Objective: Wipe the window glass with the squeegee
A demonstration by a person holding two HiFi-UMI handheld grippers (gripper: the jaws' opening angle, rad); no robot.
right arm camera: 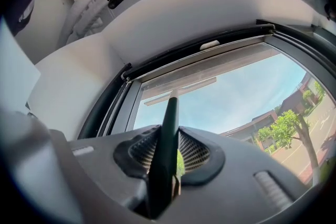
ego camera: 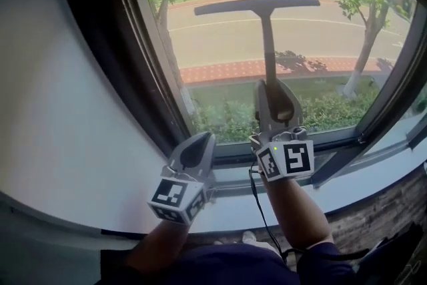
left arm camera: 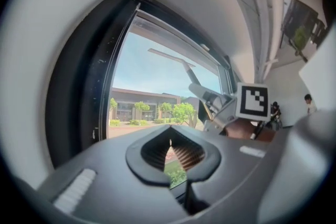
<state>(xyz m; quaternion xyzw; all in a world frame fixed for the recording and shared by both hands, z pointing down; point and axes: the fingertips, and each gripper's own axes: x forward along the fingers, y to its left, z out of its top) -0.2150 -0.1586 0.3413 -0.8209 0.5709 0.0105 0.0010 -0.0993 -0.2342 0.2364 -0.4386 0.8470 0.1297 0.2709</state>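
1. My right gripper [right arm camera: 168, 153] is pinching the squeegee [ego camera: 268, 43] by its dark handle, with the jaws closed on either side of it
2. The squeegee stands upright from that grip, its blade crosswise over the upper part of the window glass [ego camera: 213, 43]; I cannot tell if it touches
3. My left gripper [ego camera: 198, 142] has its jaws pressed together with nothing between them, and it sits lower, just left of the right one
4. Both are above the white sill [ego camera: 233, 210], with the dark window frame [ego camera: 107, 50] to the left
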